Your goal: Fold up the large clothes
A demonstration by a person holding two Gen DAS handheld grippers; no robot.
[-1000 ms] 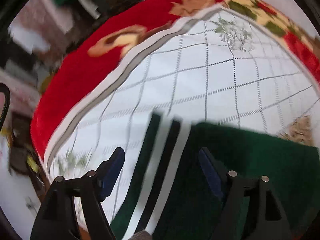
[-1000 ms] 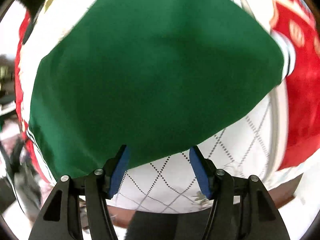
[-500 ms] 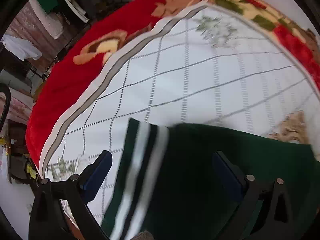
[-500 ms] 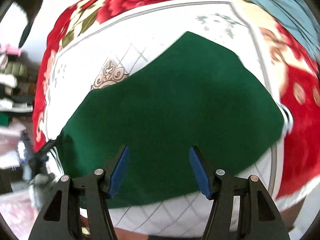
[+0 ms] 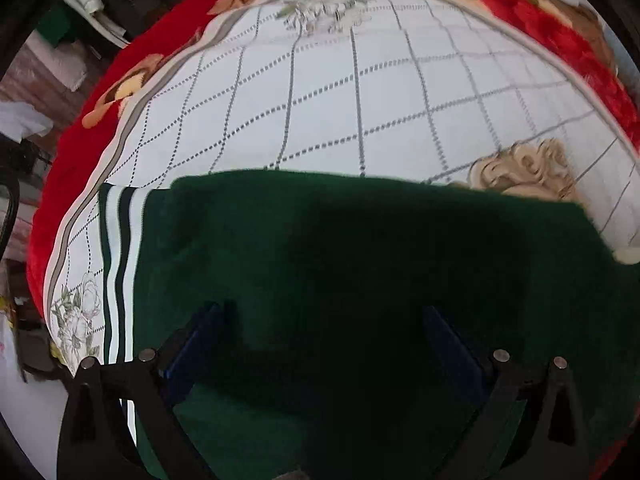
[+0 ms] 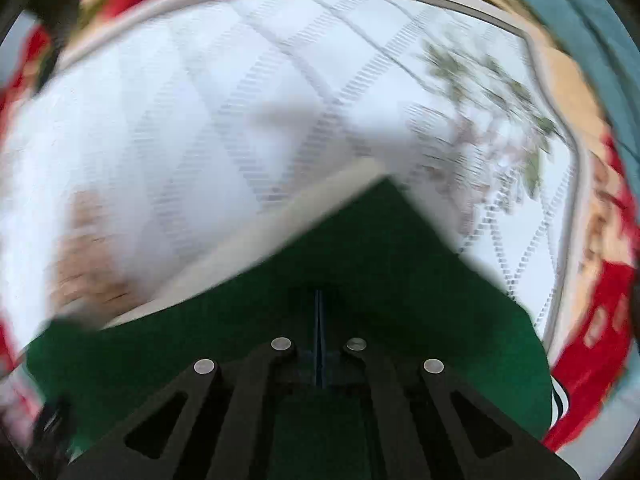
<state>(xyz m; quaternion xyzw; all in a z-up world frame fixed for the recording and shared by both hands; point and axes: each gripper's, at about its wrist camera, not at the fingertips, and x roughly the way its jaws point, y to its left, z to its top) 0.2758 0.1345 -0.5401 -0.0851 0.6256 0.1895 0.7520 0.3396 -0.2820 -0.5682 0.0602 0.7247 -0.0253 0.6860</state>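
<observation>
A dark green garment (image 5: 360, 264) with a green-and-white striped band (image 5: 118, 248) at its left end lies flat on the white quilted bedcover (image 5: 360, 92). My left gripper (image 5: 324, 336) is open, its blue pads low over the green cloth. In the right wrist view my right gripper (image 6: 319, 340) is shut, its fingers pressed together on the green garment (image 6: 380, 248), whose corner points away from me with a cream edge (image 6: 280, 224) along its left side. This view is blurred.
A red floral blanket (image 5: 72, 148) borders the white cover. Clutter and furniture (image 5: 100, 4) stand beyond the bed's left edge. A beige ornament (image 5: 524, 168) is printed on the cover past the garment.
My right gripper has shut on the garment's edge and swung toward the bed's far side. My left gripper has moved right, over the green cloth, and stays open.
</observation>
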